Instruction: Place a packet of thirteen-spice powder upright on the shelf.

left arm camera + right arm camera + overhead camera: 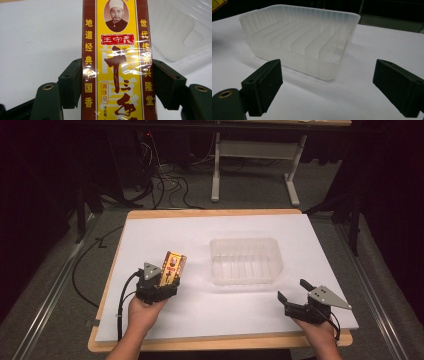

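A yellow and dark-red seasoning box wrapped in clear film is held at the table's left. My left gripper is shut on the box, both pads pressing its long sides. A clear ribbed plastic tray stands empty at the middle of the white sheet. My right gripper rests near the front right corner, open, with nothing between its jaws. In the right gripper view the tray lies just beyond the right gripper.
The white sheet covers a wooden table. Behind the table the floor holds black cables and a white desk frame.
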Tool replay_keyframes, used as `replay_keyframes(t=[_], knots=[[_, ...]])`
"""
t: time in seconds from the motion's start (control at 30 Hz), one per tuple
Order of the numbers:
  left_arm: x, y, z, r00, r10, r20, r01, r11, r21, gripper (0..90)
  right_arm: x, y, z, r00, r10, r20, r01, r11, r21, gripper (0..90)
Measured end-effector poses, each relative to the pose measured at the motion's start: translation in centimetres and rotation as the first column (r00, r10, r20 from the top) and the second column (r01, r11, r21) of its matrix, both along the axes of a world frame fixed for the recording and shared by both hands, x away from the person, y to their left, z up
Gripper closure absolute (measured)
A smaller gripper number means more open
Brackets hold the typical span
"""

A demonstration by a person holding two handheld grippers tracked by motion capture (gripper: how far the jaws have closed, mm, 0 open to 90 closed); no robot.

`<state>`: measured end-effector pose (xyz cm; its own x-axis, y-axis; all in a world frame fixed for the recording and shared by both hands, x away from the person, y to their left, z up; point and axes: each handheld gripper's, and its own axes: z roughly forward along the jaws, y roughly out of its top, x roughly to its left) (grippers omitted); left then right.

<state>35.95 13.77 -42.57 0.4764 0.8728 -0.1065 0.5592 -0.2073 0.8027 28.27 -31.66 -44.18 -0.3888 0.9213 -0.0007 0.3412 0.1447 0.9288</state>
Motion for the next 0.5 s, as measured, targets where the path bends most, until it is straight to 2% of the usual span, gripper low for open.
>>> replay_keyframes(t=[0.03,0.07,0.1,0.13,0.3,0.43,0.5], knots=[[-0.2,-0.1,-0.2,0.9999,-0.007,0.011,0.007,1.0000,0.007,32.6,0.2,0.0,0.1,0.9998,0.006,-0.017,-0.006,1.000,0.011,8.2],[-0.4,-0.7,-0.4,0.9995,0.014,0.030,-0.013,0.9993,-0.035,32.6,0.5,0.1,0.2,0.9995,0.012,-0.030,-0.012,1.000,0.014,6.2],[-0.5,-0.3,-0.3,0.9991,-0.029,0.029,0.028,0.9990,0.034,32.6,0.7,0.2,0.3,0.9994,0.013,-0.033,-0.013,1.000,0.004,4.7],[-0.6,-0.4,-0.3,0.9985,-0.032,0.044,0.030,0.9986,0.044,32.6,0.8,0.4,0.5,0.9992,0.015,-0.037,-0.015,1.000,-0.001,3.8],[-0.9,-0.3,0.1,0.9964,-0.018,0.083,0.018,0.9998,0.000,32.6,1.2,1.7,2.0,0.9993,0.036,-0.008,-0.036,0.999,-0.028,3.1],[-1.4,-0.6,0.3,0.9917,-0.039,0.123,0.036,0.9991,0.024,32.6,2.1,3.0,2.4,0.9991,0.040,-0.011,-0.040,0.999,-0.029,2.2],[-1.5,-0.7,0.3,0.9921,-0.040,0.119,0.039,0.9991,0.014,32.6,2.5,3.7,2.4,0.9991,0.038,-0.016,-0.039,0.999,-0.027,2.3]])
